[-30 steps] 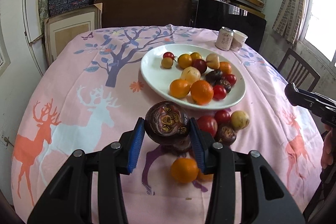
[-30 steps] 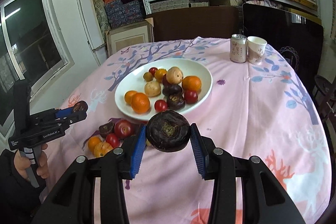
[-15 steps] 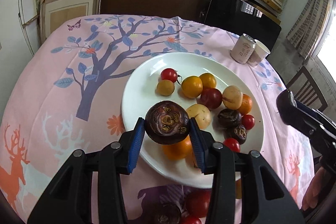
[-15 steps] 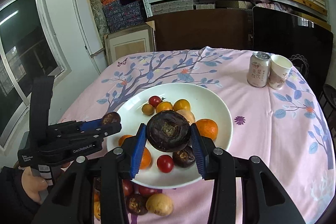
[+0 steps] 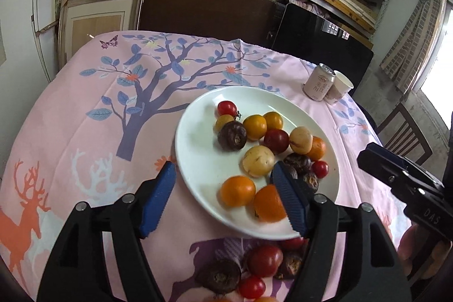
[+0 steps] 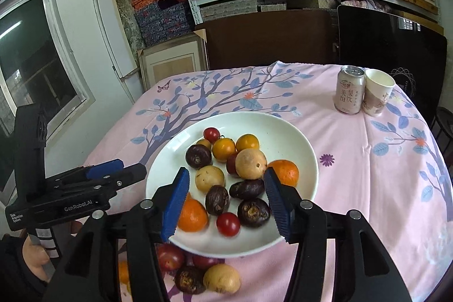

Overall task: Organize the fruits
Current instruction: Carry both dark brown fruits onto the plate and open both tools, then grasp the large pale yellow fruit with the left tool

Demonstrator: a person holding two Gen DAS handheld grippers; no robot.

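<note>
Half a second ago each pair of tongs clamped a dark purple mangosteen over the white plate (image 5: 195,160); now both the left tongs (image 5: 223,196) and the right tongs (image 6: 225,203) stand wide and hold nothing. One mangosteen (image 5: 232,135) lies on the plate ahead of the left tongs beside the yellow tomatoes, and another mangosteen (image 6: 253,212) lies on the plate just ahead of the right tongs' right-hand pad. Judged from this, two placements are complete, but the task is unfinished: loose fruit (image 6: 198,271) remains on the desk (image 6: 368,160) below and behind the tongs, short of the plate's near rim.
</note>
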